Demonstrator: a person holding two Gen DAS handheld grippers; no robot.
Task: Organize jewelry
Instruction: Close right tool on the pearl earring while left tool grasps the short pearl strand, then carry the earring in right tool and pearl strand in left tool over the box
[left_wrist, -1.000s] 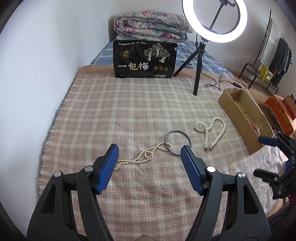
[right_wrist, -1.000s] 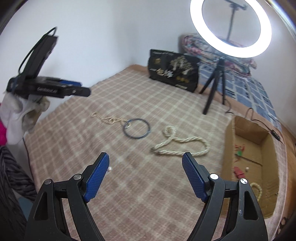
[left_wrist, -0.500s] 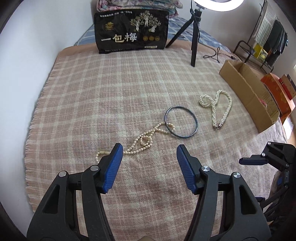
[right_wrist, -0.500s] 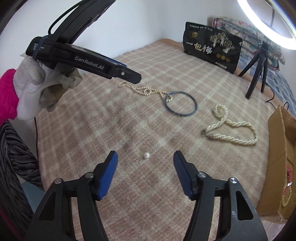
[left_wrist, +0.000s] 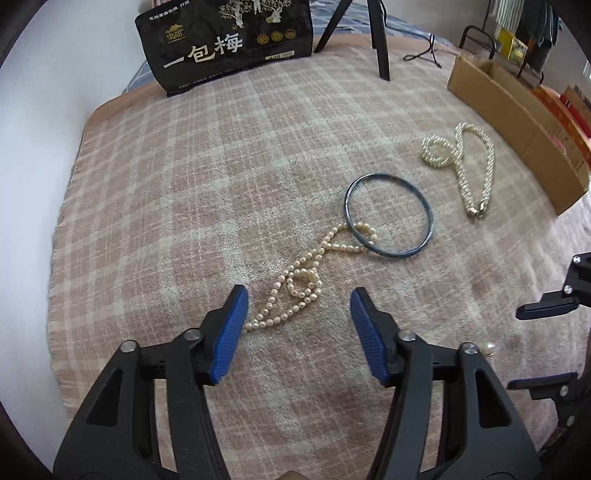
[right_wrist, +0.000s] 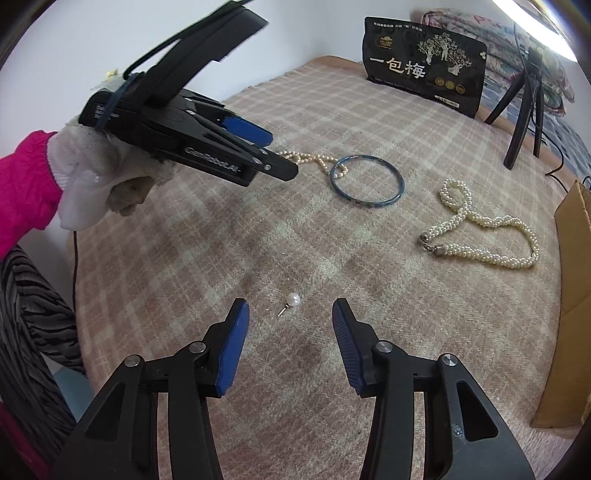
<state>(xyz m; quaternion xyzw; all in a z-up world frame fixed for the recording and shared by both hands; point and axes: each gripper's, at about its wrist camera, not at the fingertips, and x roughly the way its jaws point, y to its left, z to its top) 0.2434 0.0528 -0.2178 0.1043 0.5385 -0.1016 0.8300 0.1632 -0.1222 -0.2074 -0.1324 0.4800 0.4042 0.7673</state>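
Note:
A thin pearl necklace lies on the plaid blanket, its far end overlapping a blue bangle. My left gripper is open and empty, low over the necklace's near end. It also shows in the right wrist view. A thick twisted pearl necklace lies to the right, also in the right wrist view. A single pearl stud earring lies just ahead of my right gripper, which is open and empty. The bangle lies beyond it.
An open cardboard box sits at the blanket's right edge. A black printed bag and a ring-light tripod stand at the far side. A white wall runs along the left.
Both grippers have moved forward and down toward the blanket. The left one has closed in on the thin pearl necklace, the right one on the pearl earring.

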